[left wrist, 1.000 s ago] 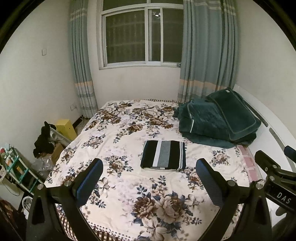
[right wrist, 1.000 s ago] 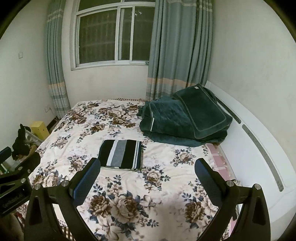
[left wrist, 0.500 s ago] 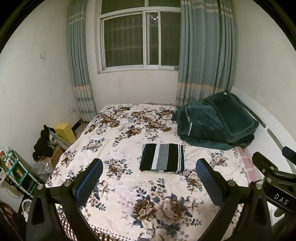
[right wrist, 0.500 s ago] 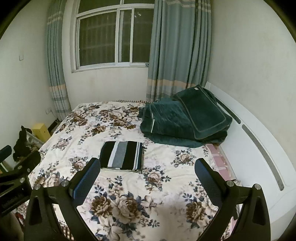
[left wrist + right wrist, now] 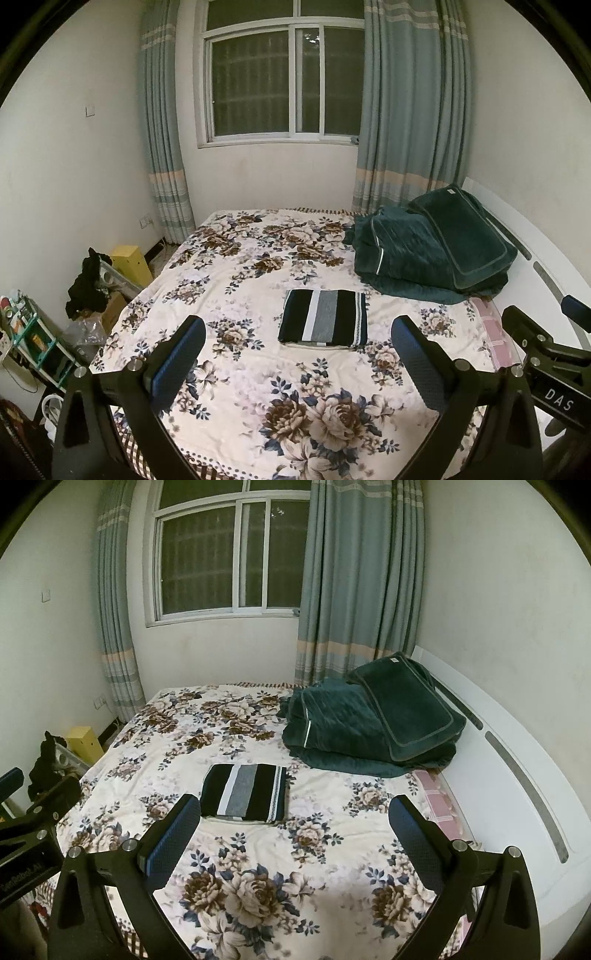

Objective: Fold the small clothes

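A small striped garment [image 5: 323,319] in black, white and grey lies folded into a neat rectangle in the middle of the floral bedspread [image 5: 258,369]. The right wrist view shows the same striped garment [image 5: 244,793] left of centre. My left gripper [image 5: 297,334] hovers above the bed's near edge, open and holding nothing, well short of the garment. My right gripper [image 5: 291,812] is likewise open and holds nothing, raised over the near part of the bedspread [image 5: 332,849]. Each gripper's body shows at the edge of the other's view.
A heap of dark green quilts [image 5: 432,247] sits at the back right of the bed, beside a white headboard [image 5: 517,775]. Left of the bed are a yellow box [image 5: 131,260], dark clothes [image 5: 86,284] and a small shelf [image 5: 33,343]. Window and curtains behind.
Both grippers have pulled back and risen a little, so the folded garment looks slightly smaller and farther. The garment has not moved; both grippers stay open.
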A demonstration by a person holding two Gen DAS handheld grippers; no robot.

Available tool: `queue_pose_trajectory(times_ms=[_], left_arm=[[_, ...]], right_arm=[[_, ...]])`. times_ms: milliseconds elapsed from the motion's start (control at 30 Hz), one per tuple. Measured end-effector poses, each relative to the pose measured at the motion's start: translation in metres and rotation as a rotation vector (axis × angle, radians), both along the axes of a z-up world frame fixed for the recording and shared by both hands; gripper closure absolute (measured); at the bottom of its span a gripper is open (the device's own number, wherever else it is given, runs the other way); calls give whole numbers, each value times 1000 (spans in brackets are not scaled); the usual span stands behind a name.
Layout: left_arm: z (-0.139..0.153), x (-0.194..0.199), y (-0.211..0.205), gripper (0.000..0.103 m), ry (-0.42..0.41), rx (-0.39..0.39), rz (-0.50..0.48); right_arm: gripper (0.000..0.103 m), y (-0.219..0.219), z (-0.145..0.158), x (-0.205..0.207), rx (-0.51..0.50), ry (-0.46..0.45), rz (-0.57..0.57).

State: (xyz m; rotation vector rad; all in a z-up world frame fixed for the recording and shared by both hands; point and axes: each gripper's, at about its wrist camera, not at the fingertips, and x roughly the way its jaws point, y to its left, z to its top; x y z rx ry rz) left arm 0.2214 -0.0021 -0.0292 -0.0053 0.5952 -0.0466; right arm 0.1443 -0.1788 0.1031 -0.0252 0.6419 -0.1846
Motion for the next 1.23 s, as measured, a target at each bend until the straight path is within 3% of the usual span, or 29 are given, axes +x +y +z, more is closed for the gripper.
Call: queue_pose_trajectory(times_ms=[1233], left_arm=[[4,-2,2,0,-14,-4,13]], right_arm=[[0,-2,-7,-22,4,-5,-28]])
